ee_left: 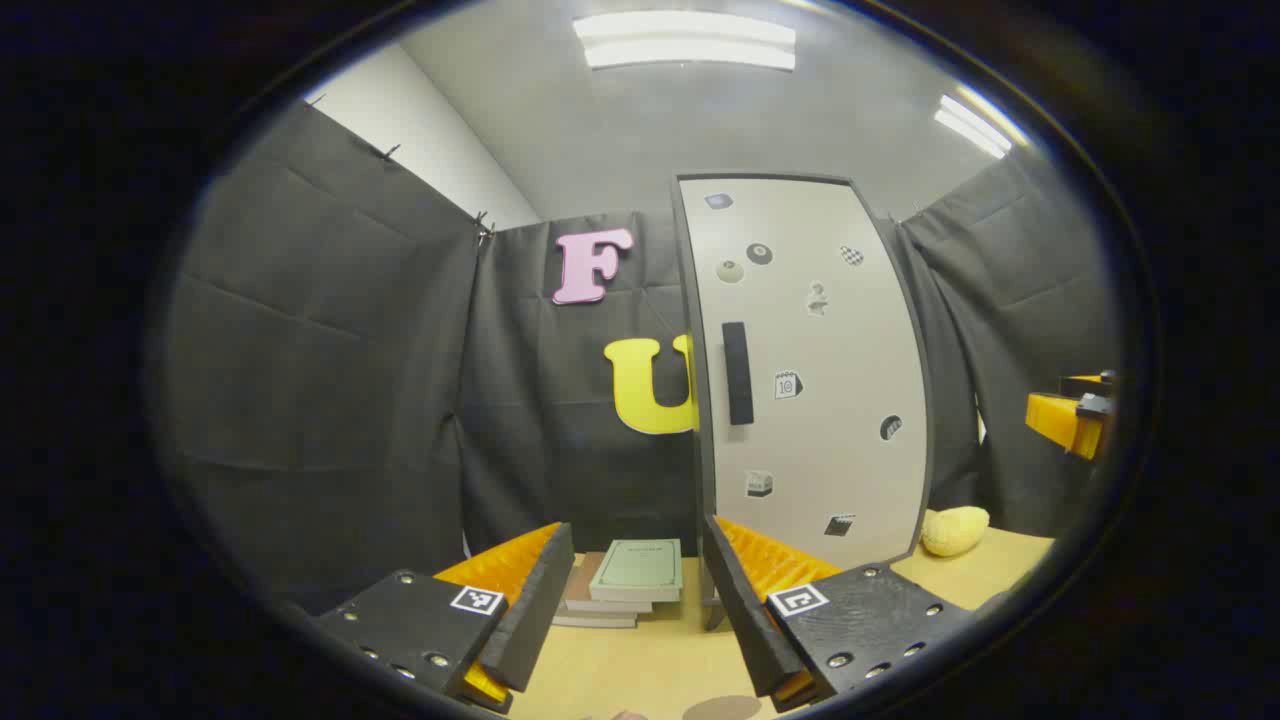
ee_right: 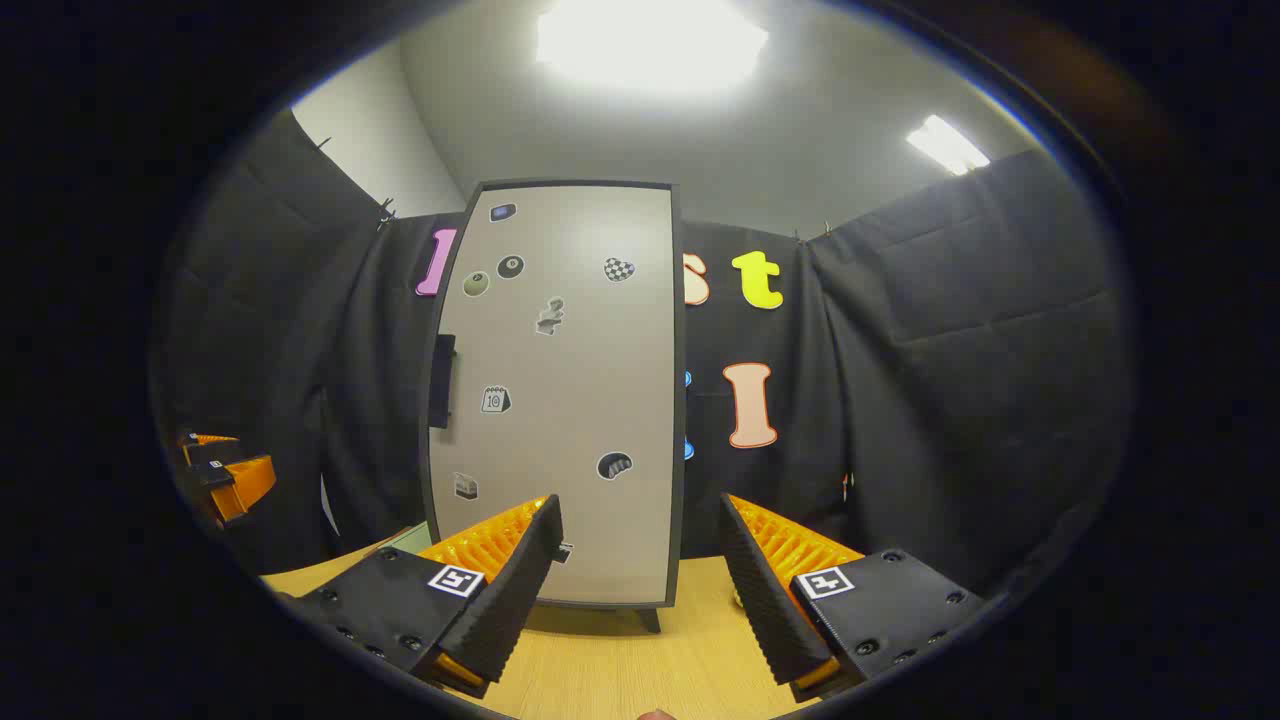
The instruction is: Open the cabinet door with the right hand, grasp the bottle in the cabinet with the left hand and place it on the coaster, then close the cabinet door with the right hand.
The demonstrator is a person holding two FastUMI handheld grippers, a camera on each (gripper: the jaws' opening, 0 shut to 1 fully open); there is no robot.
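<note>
Cabinet door (ee_left: 810, 370) stands closed in the left gripper view, a tall pale panel in a dark frame, dotted with small stickers and carrying a dark vertical handle (ee_left: 737, 372) near its left edge. The cabinet stands on a light wooden table (ee_left: 640, 660), against the black cloth wall. The bottle cannot be seen with the door closed.

The left gripper (ee_left: 636, 590) hangs above the table with its fingers spread wide and nothing between them. Past them, a small stack of books (ee_left: 630, 580) lies on the table just left of the cabinet's foot, the top one with a pale green cover. A yellow rounded object (ee_left: 954, 530) lies on the table to the right of the cabinet. At the very bottom of this view, a brown round edge (ee_left: 722, 708) shows on the table; it may be the coaster, but I cannot tell.

In the right gripper view the door (ee_right: 565, 400) faces the camera squarely, the handle (ee_right: 443, 380) at its left edge. The right gripper (ee_right: 640, 570) is also spread wide and holds nothing, well short of the door. The other gripper (ee_right: 225, 475) shows at the far left.
</note>
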